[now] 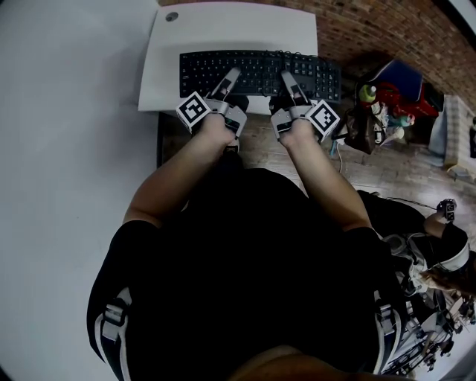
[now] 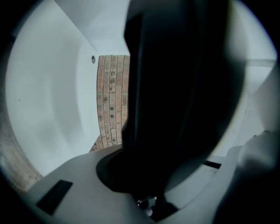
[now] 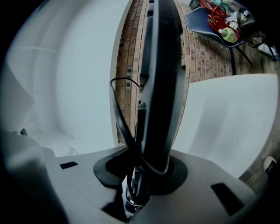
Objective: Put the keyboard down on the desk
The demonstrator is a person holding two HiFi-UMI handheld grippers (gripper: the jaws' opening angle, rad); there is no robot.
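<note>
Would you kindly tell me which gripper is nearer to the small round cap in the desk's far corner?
Left. The left gripper grips the keyboard on the round cap's side; the right gripper grips the keyboard's other half, farther from the cap.

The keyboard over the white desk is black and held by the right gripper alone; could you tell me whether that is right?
Not quite: it is not held by the right gripper alone. The left gripper is clamped on the black keyboard as well; the left gripper view shows its dark slab between the jaws. The right gripper grips it too, over the white desk.
</note>
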